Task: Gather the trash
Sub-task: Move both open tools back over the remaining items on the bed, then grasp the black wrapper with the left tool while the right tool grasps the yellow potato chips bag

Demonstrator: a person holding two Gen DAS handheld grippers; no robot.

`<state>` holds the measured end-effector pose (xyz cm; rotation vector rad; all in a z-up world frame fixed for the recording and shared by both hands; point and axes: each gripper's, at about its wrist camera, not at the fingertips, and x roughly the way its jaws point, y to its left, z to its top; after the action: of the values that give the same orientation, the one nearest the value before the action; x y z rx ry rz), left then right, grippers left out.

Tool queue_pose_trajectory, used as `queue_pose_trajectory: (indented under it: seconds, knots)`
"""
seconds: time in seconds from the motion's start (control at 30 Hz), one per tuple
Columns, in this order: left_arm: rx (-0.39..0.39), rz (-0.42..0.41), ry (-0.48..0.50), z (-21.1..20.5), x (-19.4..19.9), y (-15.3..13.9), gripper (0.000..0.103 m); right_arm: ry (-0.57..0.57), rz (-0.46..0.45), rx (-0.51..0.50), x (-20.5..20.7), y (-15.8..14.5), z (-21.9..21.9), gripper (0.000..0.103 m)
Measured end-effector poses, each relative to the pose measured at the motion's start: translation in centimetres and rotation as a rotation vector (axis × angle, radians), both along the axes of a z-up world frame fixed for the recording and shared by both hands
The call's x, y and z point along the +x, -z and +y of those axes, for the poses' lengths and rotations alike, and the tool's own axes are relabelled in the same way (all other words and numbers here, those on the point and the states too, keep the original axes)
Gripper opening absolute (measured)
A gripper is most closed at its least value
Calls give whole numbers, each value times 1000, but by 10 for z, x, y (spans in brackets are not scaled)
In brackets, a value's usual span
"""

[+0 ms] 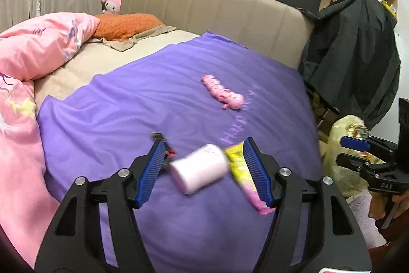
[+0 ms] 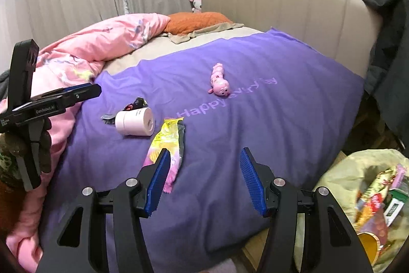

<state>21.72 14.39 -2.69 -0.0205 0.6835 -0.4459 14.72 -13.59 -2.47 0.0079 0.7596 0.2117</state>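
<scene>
A white cylindrical cup (image 1: 200, 172) lies on its side on the purple blanket (image 1: 153, 99). My left gripper (image 1: 204, 152) is open and hovers over it, jaws either side. A yellow-pink snack wrapper (image 1: 242, 178) lies by its right finger, and a small dark wrapper (image 1: 163, 142) by its left finger. In the right wrist view the cup (image 2: 134, 122), snack wrapper (image 2: 167, 147) and dark wrapper (image 2: 134, 104) lie ahead to the left. My right gripper (image 2: 204, 157) is open and empty above the blanket's (image 2: 281, 119) near edge.
A pink caterpillar toy (image 2: 219, 83) lies mid-blanket. A pale trash bag (image 2: 363, 198) with wrappers stands off the bed at the right. A pink duvet (image 2: 89, 55) is piled on the left. The headboard (image 2: 281, 7) and a dark jacket (image 1: 352, 55) are behind.
</scene>
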Motion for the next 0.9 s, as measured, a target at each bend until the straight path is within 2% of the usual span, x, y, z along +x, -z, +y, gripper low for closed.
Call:
queue_pose_trajectory:
  seconds: [0.13, 0.2, 0.27, 0.33, 0.43, 0.57, 0.6, 0.63, 0.7, 0.77, 0.8, 0.9]
  knots:
    - [17, 32, -58, 35, 34, 19, 61, 3, 63, -2, 13, 23, 22, 54]
    - [12, 98, -121, 55, 52, 32, 64, -27, 100, 5, 17, 33, 34, 54]
    - [-54, 160, -173, 77, 64, 41, 64, -73, 118, 12, 20, 42, 46, 54]
    - [-108, 168, -184, 86, 63, 39, 65, -94, 120, 6, 24, 48, 55, 54]
    - [-143, 157, -126, 81, 58, 32, 67, -97, 129, -3, 36, 59, 67, 54]
    - [-84, 167, -29, 59, 55, 36, 67, -85, 165, -5, 54, 75, 75, 53]
    - [-72, 172, -15, 56, 55, 39, 67, -84, 178, 1, 57, 80, 76, 49]
    - [-60, 181, 1, 53, 56, 42, 67, -87, 189, 13, 57, 83, 75, 38]
    - [-27, 194, 22, 47, 57, 47, 67, -99, 188, 47, 54, 86, 71, 33]
    - [8, 198, 36, 44, 59, 53, 67, -106, 164, 66, 48, 82, 65, 22]
    - [27, 202, 43, 42, 60, 56, 67, -106, 158, 76, 45, 81, 61, 19]
    - [78, 216, 61, 36, 62, 66, 67, -88, 148, 99, 38, 76, 49, 18]
